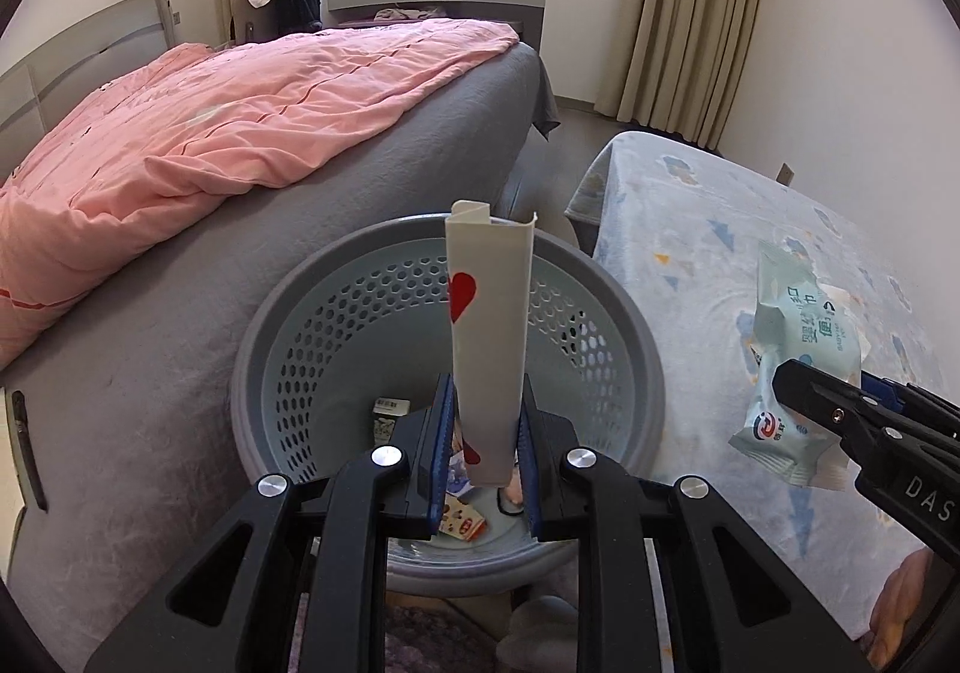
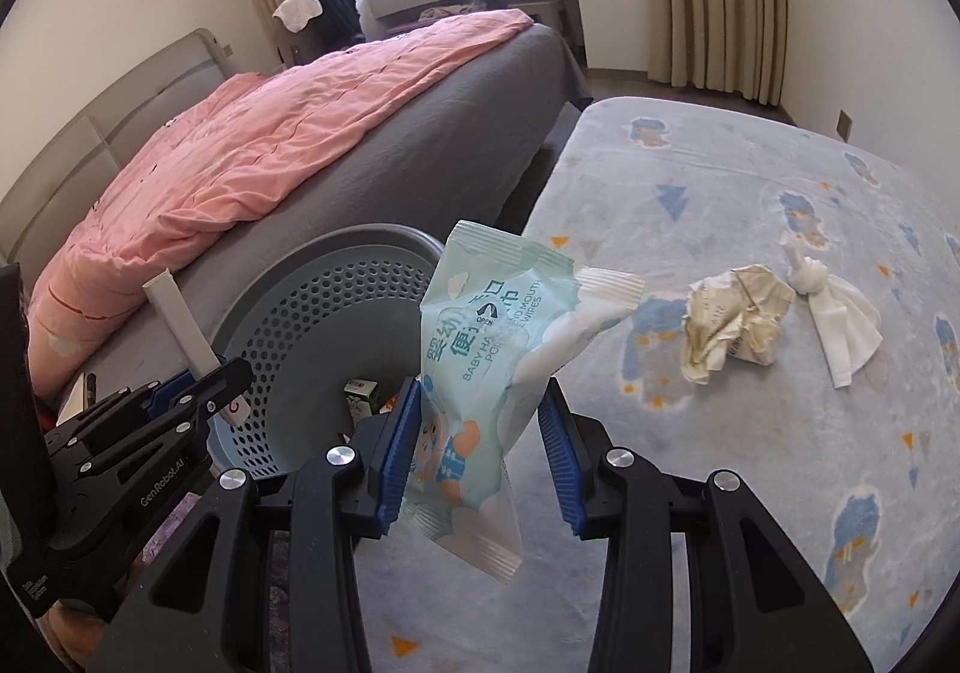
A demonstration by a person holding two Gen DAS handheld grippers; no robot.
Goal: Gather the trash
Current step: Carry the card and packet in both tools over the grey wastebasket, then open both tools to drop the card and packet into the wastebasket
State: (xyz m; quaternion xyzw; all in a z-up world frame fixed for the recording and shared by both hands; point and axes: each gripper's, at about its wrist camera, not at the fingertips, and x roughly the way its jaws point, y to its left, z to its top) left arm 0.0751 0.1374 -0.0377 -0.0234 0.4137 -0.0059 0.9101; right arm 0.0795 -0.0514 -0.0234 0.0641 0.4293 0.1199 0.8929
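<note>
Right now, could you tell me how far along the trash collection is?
Partly done. Several small packages already lie in the bottom of the grey basket. In hand: the left gripper holds a folded white paper with red hearts above the basket, and the right gripper holds a wipes packet. Left on the blue blanket: a crumpled paper and a knotted tissue.

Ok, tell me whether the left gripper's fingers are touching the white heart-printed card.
Touching. The left wrist view shows the card pinched upright between both blue fingers of the left gripper, no gap either side, over the basket.
</note>
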